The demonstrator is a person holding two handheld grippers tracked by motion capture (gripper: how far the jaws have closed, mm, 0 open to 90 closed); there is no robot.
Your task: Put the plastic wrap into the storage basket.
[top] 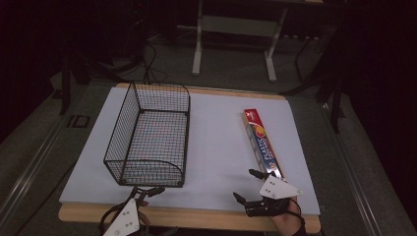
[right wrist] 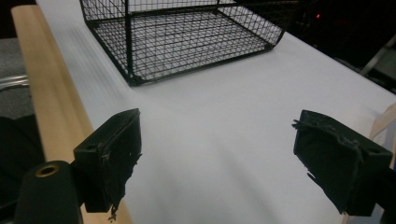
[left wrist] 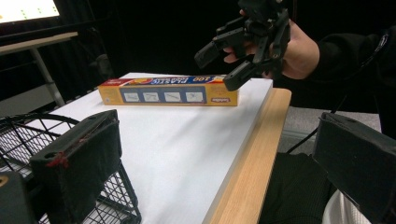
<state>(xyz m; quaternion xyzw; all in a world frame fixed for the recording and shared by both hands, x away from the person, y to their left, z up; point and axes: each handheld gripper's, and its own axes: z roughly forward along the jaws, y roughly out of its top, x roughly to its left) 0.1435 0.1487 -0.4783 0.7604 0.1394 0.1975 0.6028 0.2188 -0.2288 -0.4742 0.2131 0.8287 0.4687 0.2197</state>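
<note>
Lying right of centre, my plastic wrap box (top: 263, 143) has its near end just beside my right gripper (top: 245, 185), jaws wide, gripping nothing, lower right.

A black wire basket (top: 150, 135) stands on the white table (top: 216, 147)

The plastic wrap box (top: 263, 143) was a long skinny carton, red at the far end, with blue lettering and yellow sides. It lay flat and closed on the white tabletop (top: 221, 147), running lengthwise along the right side, well apart from the black wire basket (top: 150, 135).
</note>
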